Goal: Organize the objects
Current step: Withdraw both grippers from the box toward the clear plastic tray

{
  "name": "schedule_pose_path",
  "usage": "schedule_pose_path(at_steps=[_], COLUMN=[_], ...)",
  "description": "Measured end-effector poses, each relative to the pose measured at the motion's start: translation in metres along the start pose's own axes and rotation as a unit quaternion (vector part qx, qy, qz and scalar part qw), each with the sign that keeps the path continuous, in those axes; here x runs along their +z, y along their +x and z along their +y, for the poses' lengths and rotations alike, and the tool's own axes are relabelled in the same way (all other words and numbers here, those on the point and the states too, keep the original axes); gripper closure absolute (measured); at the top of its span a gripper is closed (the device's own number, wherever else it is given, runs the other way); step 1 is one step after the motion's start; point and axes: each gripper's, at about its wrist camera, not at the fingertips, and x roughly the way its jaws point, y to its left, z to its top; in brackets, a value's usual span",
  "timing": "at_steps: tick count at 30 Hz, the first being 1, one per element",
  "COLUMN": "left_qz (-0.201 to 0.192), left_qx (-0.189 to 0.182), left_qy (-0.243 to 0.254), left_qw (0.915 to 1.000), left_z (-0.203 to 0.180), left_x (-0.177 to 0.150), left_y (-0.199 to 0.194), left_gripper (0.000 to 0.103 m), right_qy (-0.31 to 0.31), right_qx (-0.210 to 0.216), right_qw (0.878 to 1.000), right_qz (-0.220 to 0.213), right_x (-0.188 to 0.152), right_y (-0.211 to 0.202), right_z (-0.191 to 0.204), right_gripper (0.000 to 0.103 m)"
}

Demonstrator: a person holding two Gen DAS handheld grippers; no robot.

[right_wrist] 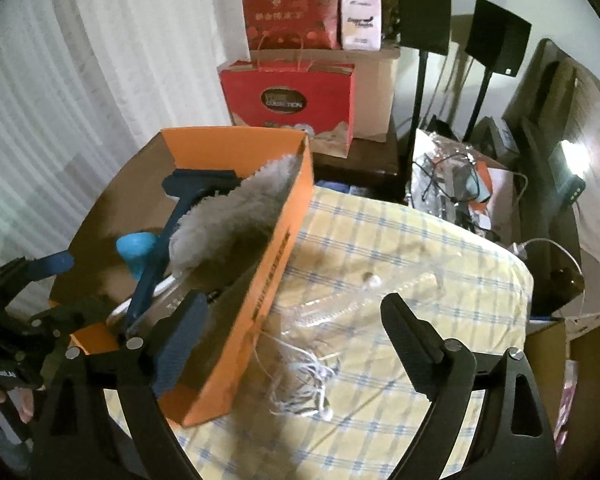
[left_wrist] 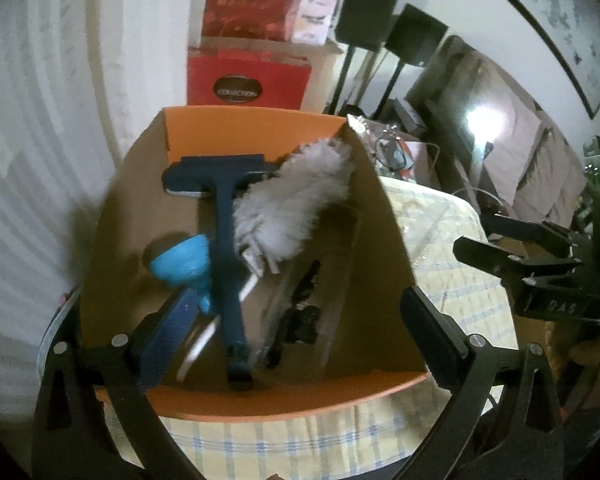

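Orange cardboard box (left_wrist: pixel 260 396) is seen on the checked yellow tabletop (right_wrist: pixel 400 240), already loaded: a dark blue squeegee (left_wrist: pixel 224 240) lies along the middle, a grey fluffy duster (left_wrist: pixel 296 196) rests against the right wall, a light blue funnel-like item (left_wrist: pixel 184 264) sits to the left of the squeegee handle, and something black in clear packaging (left_wrist: pixel 300 312) is at the bottom right; its exact kind cannot be told. Most of the sorting is judged done. Left outside the box are a tangle of white earphone cord (right_wrist: pixel 304 380) just beside the box's right wall and a clear plastic wrapper or bag (right_wrist: pixel 348 300) on the cloth; these are judged the remaining items. The left tool (left_wrist: pixel 288 344) is held wide apart above the near end of the box, nothing gripped between its fingers. The right tool (right_wrist: pixel 296 348) is also spread wide and empty, straddling the box's near right corner, with the cord below and between its fingers. Red gift bags (right_wrist: pixel 288 96) and speakers on stands (right_wrist: pixel 424 12) are noted in the background, apart from the work.
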Motion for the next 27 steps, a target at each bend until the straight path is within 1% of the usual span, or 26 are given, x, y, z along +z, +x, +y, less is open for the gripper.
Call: schedule_pose_path(at_steps=[5, 11, 15, 22, 27], left_qz=[-0.01, -0.012, -0.005, -0.005, 0.007], left_qx=[0.002, -0.013, -0.028, -0.04, -0.051], left_qy=[0.029, 0.048, 0.061, 0.067, 0.066], left_qw=[0.9995, 0.9987, 0.9977, 0.997, 0.9965], left_z=[-0.022, -0.046, -0.063, -0.079, -0.085], left_x=[-0.005, -0.01, -0.01, -0.011, -0.011], left_y=[-0.005, -0.007, -0.003, 0.004, 0.013], left_gripper=[0.001, 0.002, 0.001, 0.001, 0.002], right_qy=[-0.001, 0.005, 0.017, 0.022, 0.027], right_qx=[-0.011, -0.021, -0.007, -0.022, -0.016], right_qw=[1.0, 1.0, 1.0, 0.999, 0.999], right_qz=[-0.007, -0.013, -0.015, -0.013, -0.008], right_x=[-0.014, -0.026, -0.033, -0.045, -0.055], right_y=[-0.011, -0.021, -0.024, -0.022, -0.017], right_z=[-0.009, -0.022, -0.033, -0.048, -0.058], right_gripper=[0.012, 0.012, 0.012, 0.012, 0.012])
